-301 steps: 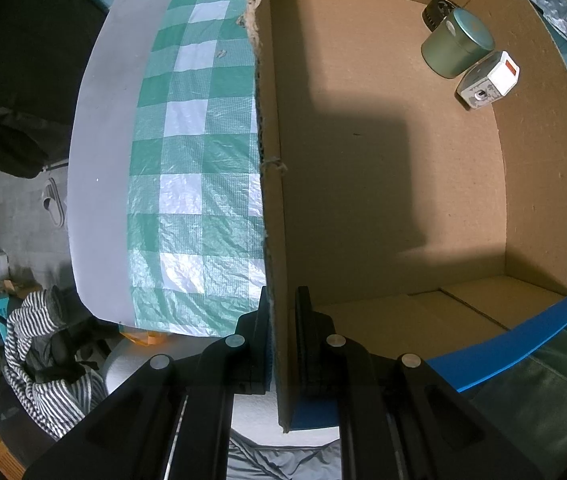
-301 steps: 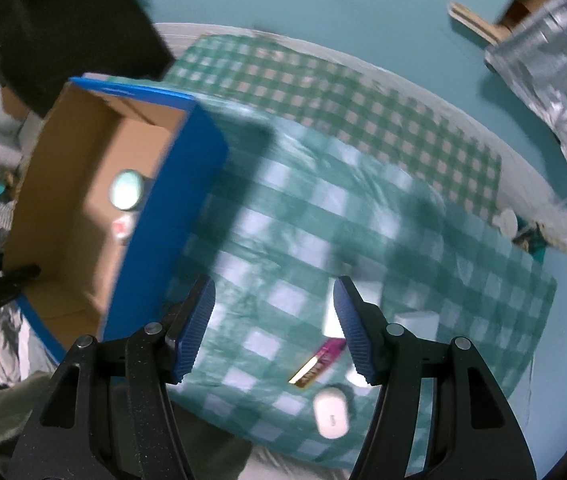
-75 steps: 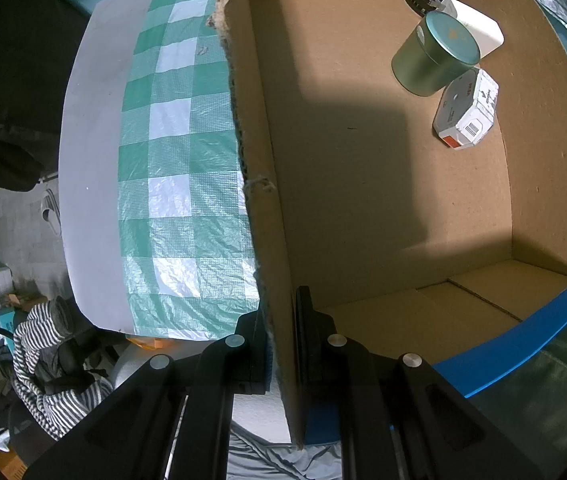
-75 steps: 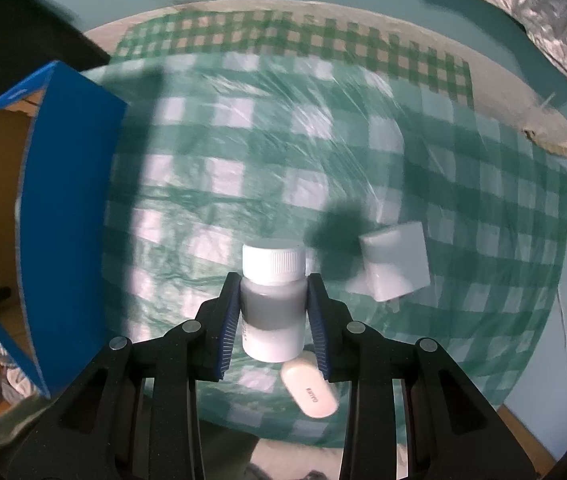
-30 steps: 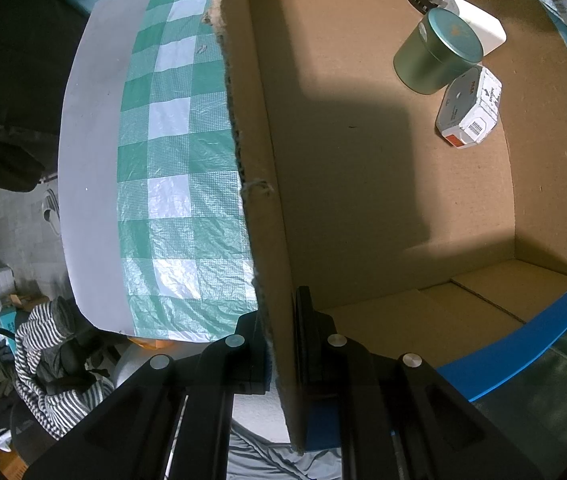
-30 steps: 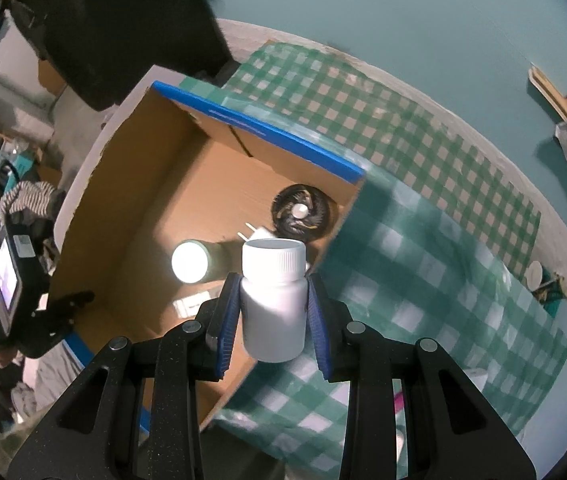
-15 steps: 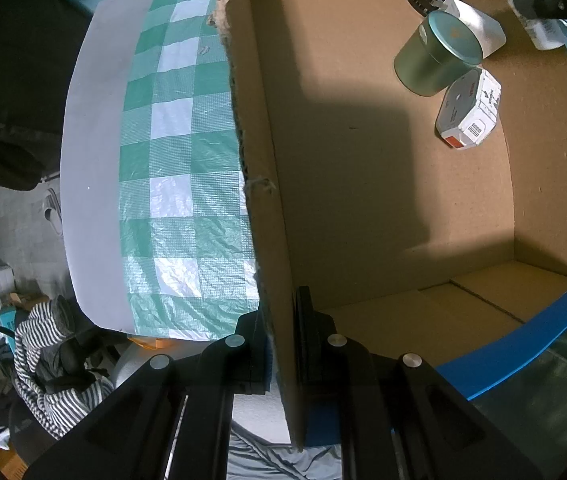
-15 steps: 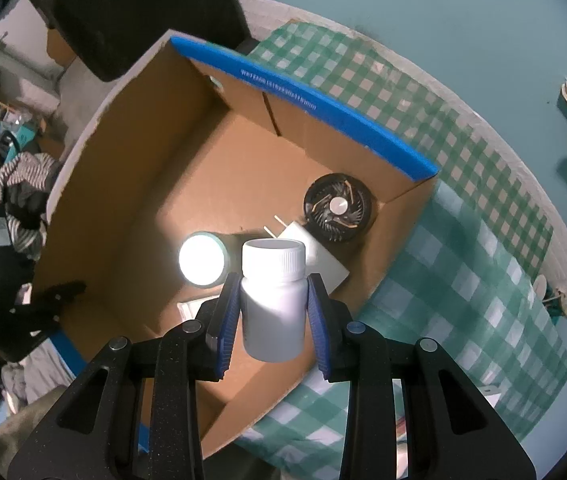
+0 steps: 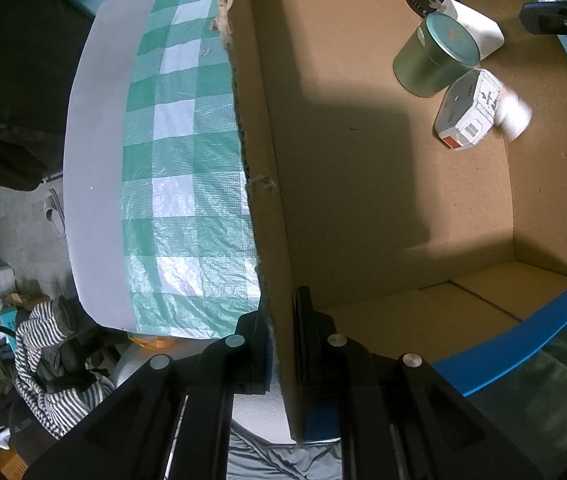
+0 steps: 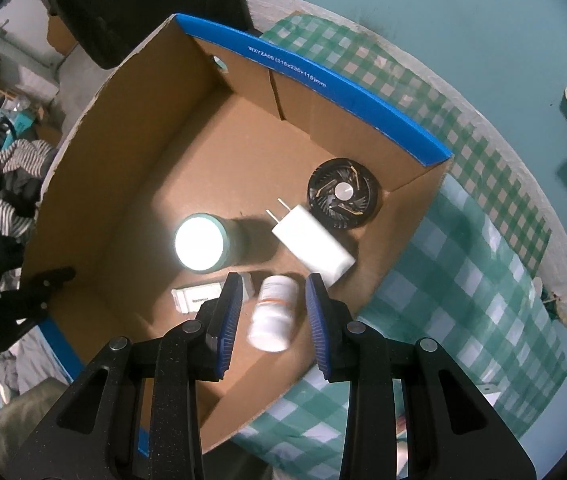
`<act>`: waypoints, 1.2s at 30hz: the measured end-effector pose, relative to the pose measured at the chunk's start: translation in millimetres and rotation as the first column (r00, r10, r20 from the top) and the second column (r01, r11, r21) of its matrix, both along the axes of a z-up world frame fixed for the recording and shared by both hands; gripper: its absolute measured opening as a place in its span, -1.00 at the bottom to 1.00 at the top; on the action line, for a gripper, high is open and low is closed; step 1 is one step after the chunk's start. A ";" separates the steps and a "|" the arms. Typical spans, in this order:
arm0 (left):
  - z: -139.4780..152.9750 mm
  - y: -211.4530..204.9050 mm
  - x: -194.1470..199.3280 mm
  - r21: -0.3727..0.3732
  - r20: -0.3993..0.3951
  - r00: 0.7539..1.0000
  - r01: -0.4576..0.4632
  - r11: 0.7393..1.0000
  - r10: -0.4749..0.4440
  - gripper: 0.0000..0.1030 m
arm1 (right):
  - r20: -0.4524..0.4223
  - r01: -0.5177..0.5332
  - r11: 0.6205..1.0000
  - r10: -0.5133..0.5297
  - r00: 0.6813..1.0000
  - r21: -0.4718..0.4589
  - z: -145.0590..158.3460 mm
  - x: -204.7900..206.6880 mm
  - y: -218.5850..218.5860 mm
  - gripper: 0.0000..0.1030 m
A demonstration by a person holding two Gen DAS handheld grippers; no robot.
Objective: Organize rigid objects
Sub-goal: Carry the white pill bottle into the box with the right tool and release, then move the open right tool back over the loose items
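Observation:
An open cardboard box [image 10: 323, 84] with blue rims stands on the checked cloth. My left gripper [image 9: 283, 320] is shut on its near side wall [image 9: 267, 200]. Inside lie a green tin [image 10: 201, 242], a white charger [image 10: 313, 244], a black fan [image 10: 343, 194] and a small white carton [image 10: 195, 298]. A white bottle [image 10: 273, 312], blurred, lies on the box floor beside the carton, also seen from the left wrist as a blurred bottle [image 9: 513, 114]. My right gripper [image 10: 273, 280] hangs open above it, its pads clear of the bottle.
The green checked tablecloth [image 10: 463, 280] covers the table right of the box. Past the box wall, a strip of cloth [image 9: 175, 160] runs to the table's grey edge. Striped clothing [image 9: 43, 360] lies on the floor below.
The white bottle has left my right gripper and dropped to the box floor beside the small carton. The right gripper sank a little over the box. The left gripper kept still.

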State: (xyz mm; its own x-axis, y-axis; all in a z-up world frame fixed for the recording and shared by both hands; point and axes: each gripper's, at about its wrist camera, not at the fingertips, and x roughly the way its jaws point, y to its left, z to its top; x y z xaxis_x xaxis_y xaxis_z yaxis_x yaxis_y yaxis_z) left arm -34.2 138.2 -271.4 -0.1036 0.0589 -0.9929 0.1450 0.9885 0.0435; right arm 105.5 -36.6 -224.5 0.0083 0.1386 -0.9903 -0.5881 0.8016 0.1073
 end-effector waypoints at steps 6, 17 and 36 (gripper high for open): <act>0.9 -1.1 0.4 0.002 0.002 1.000 0.001 1.000 -0.001 -0.80 | 0.030 0.012 1.000 -0.012 0.999 0.000 10.8 -4.1 -7.2 -0.13; 3.7 -3.7 0.6 0.007 0.009 1.000 0.005 1.000 -0.005 -0.80 | 0.069 0.031 1.000 -0.031 0.997 0.003 35.6 -10.0 -32.8 -0.03; 4.1 -11.2 1.4 0.009 0.002 1.000 0.029 1.000 -0.029 -0.80 | 0.063 0.221 0.972 -0.216 0.974 -0.082 19.2 -4.5 -160.6 -0.02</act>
State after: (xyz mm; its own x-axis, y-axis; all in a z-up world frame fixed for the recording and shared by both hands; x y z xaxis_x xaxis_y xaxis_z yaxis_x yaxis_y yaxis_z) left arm -32.8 127.1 -267.3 -0.0995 0.0703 -0.9926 0.1737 0.9834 0.0522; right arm 101.0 -197.2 -205.3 0.0813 0.0397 -0.9959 -0.4005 0.9163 0.0039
